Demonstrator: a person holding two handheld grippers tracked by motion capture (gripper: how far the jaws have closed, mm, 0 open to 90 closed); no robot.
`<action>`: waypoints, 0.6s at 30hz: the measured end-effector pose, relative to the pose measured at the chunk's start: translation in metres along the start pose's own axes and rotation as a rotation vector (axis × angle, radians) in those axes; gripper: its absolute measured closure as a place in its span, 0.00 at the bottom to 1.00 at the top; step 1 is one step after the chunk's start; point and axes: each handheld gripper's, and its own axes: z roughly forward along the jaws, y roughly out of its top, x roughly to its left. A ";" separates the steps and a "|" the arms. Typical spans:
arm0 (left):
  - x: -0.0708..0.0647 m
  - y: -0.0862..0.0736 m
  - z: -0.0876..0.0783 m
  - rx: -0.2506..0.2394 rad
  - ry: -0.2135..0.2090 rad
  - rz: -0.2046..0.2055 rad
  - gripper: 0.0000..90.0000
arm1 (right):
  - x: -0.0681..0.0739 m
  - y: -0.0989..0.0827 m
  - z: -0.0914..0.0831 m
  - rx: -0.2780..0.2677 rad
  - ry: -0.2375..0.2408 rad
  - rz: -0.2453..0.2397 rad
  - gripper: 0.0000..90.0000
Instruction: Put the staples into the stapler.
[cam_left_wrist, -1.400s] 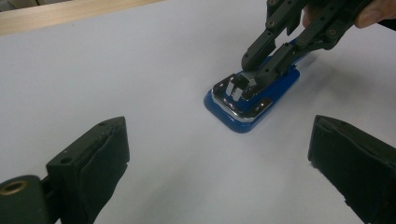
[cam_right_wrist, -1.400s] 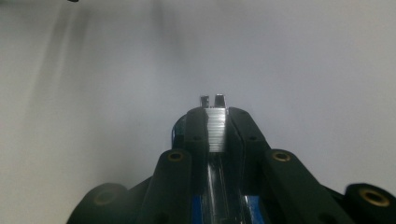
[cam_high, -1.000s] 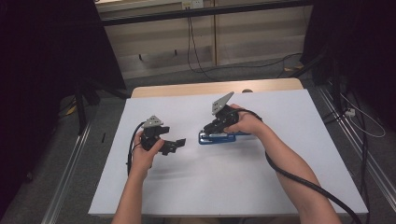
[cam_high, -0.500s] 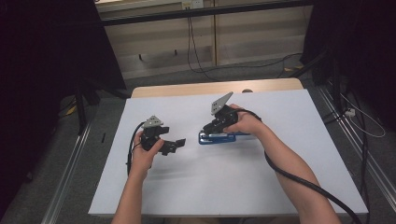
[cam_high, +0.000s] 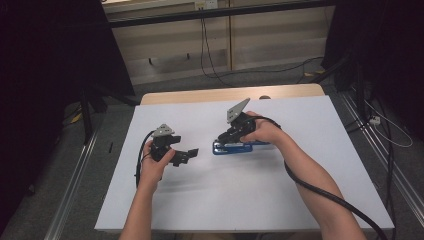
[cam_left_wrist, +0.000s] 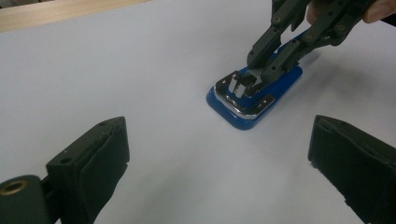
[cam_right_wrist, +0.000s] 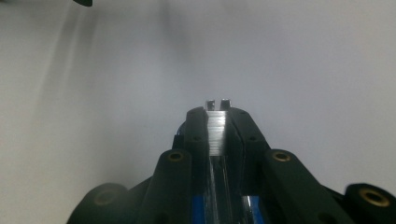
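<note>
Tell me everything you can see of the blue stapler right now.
The stapler lies flat on the white table cover, near the middle. It has a glossy blue base that looks like plastic, with rounded corners, and a shiny metal top part. The right gripper is closed on a strip of staples at its metal end. The left gripper stands open, apart from it.

white table top (cam_high: 240, 200), wooden table edge (cam_high: 200, 95), floor cables (cam_high: 210, 60)
</note>
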 end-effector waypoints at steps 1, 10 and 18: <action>0.000 0.000 0.000 0.000 -0.001 -0.002 0.06 | 0.000 0.000 0.001 0.003 -0.009 0.000 0.88; 0.000 -0.001 0.000 0.001 -0.001 -0.006 0.06 | -0.002 0.001 0.000 -0.009 -0.006 0.006 0.88; 0.000 -0.001 0.000 -0.002 -0.002 -0.007 0.06 | -0.002 0.000 -0.001 -0.005 -0.016 0.009 0.88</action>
